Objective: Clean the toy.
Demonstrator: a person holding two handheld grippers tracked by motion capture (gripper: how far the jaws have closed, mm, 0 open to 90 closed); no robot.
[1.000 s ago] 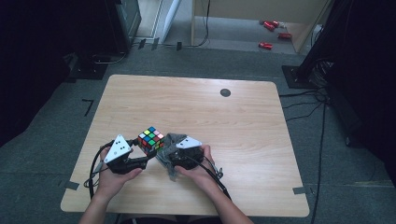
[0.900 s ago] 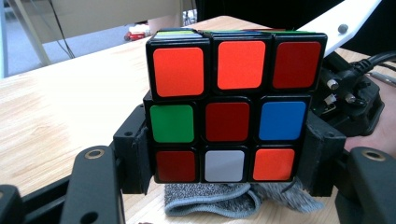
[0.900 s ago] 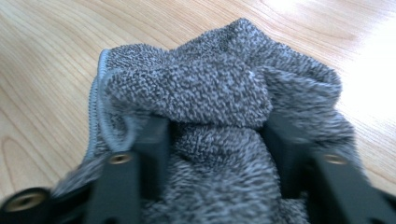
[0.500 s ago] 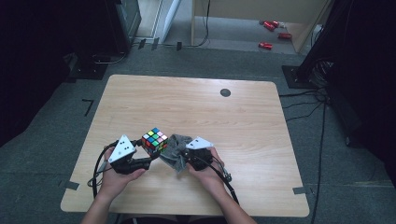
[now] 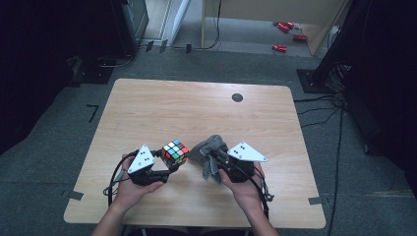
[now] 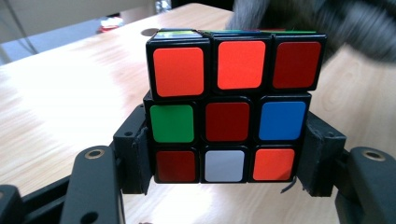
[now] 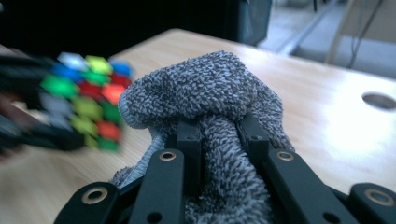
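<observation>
A scrambled puzzle cube (image 5: 175, 153) is held above the near part of the wooden table (image 5: 196, 108). My left gripper (image 5: 164, 164) is shut on the cube (image 6: 231, 112), its pads pressing the two lower layers from either side. A grey terry cloth (image 5: 209, 151) is bunched just right of the cube. My right gripper (image 5: 212, 160) is shut on the cloth (image 7: 210, 107), which bulges over the jaws and hangs below them. In the right gripper view the cube (image 7: 84, 100) shows blurred at the left, close to the cloth.
A round dark hole (image 5: 237, 97) lies in the table's far right part. Cables (image 5: 324, 113) run over the floor to the right of the table. Red objects (image 5: 285, 34) lie on the floor far behind it.
The right gripper has closed on the grey cloth and lifted it off the table, rising beside the cube. The left gripper with the cube has shifted slightly.
</observation>
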